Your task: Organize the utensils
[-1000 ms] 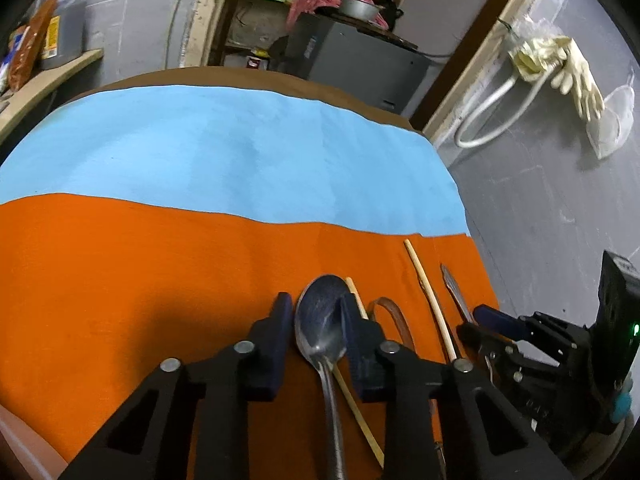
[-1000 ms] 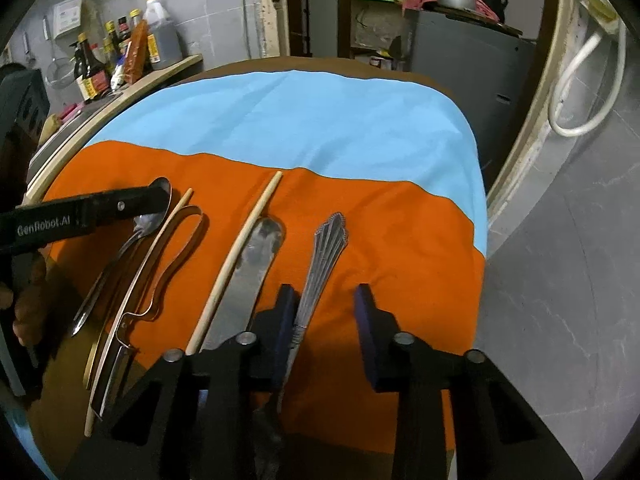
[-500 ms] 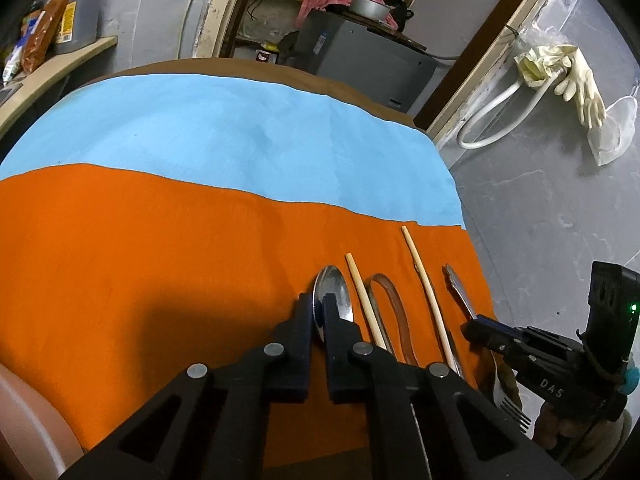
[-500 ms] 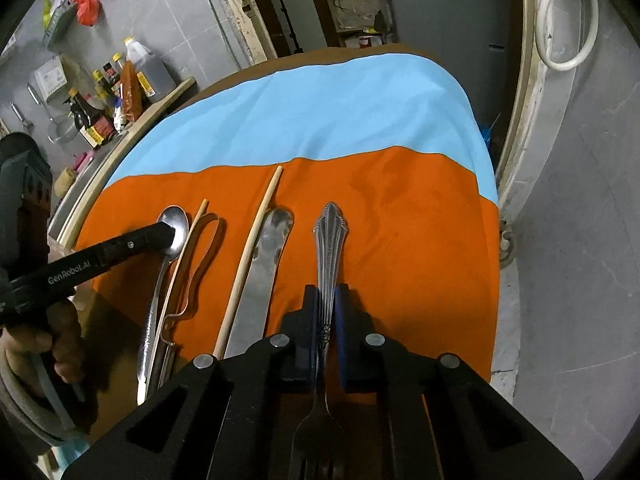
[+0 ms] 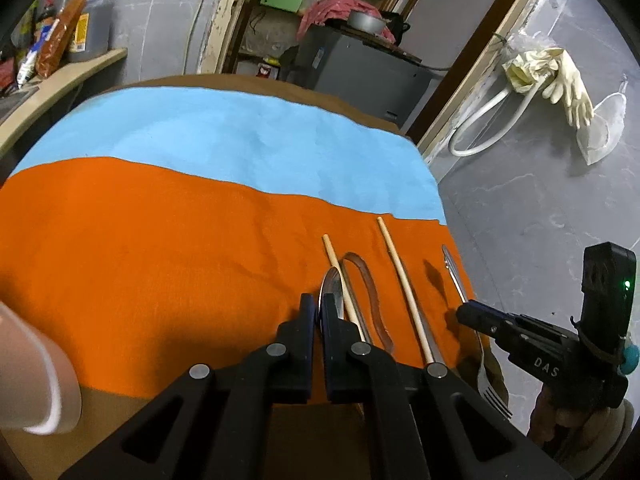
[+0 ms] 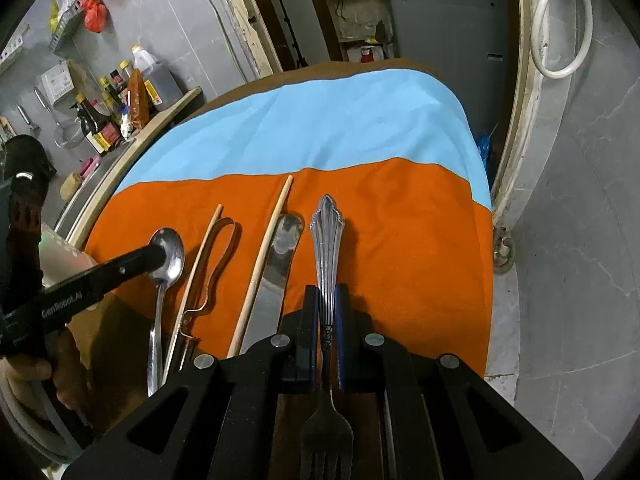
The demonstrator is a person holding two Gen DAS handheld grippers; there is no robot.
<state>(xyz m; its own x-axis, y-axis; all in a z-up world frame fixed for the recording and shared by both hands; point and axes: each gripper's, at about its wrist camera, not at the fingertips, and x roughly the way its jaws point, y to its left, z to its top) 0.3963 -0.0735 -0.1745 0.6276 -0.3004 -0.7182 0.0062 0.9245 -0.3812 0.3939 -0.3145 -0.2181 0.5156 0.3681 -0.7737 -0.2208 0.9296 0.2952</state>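
Several utensils lie side by side on the orange cloth. My left gripper is shut on the bowl of a steel spoon, whose handle runs back under the fingers. In the right wrist view the spoon lies leftmost, with the left gripper at its bowl. My right gripper is shut on the stem of an ornate fork, tines toward the camera, handle tip raised slightly off the cloth. Between them lie two wooden chopsticks, a brown curved tong and a table knife.
A light blue cloth covers the far half of the table. The table drops off at the right to a grey floor. A counter with bottles runs along the left. A pale rounded object sits at the near left.
Both grippers went from open to shut, the left on the spoon's bowl and the right on the fork's stem. Both have drawn back a little toward the near edge.
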